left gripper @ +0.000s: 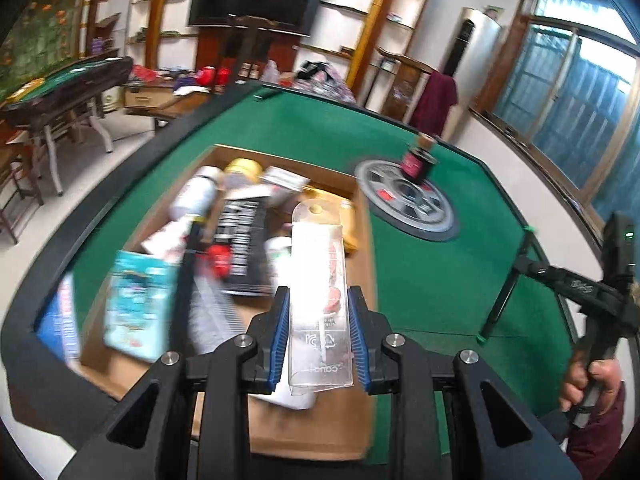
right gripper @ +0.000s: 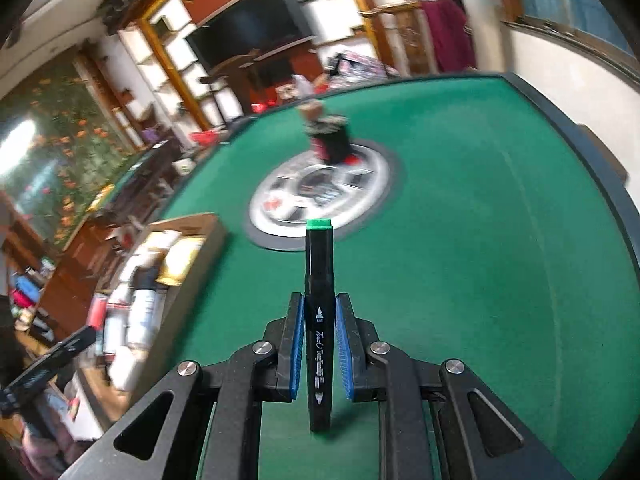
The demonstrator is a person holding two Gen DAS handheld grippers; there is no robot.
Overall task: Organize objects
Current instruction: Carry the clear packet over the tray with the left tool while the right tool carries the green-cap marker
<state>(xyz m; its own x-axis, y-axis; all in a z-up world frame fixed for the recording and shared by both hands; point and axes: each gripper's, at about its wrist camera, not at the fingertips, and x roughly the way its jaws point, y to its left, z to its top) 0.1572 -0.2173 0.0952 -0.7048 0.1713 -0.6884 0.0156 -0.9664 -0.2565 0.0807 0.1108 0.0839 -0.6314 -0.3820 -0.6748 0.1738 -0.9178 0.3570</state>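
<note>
Marker point(right gripper: 319, 320), black with a green cap, stood pinched between the blue pads of our right gripper point(right gripper: 319, 344), cap pointing away from it, above the green bench point(right gripper: 480, 260). Beyond its tip lay a round grey disc point(right gripper: 320, 196) with a dark bottle point(right gripper: 332, 136) on it, blurred. Our left gripper point(left gripper: 319, 336) pinched a clear plastic pack point(left gripper: 318, 300), held above a cardboard box point(left gripper: 360, 420) crowded with blurred items. A dark bottle point(left gripper: 418, 160) stood ahead and right of that gripper. At far right a hand point(left gripper: 592, 384) held the other gripper's handle.
</note>
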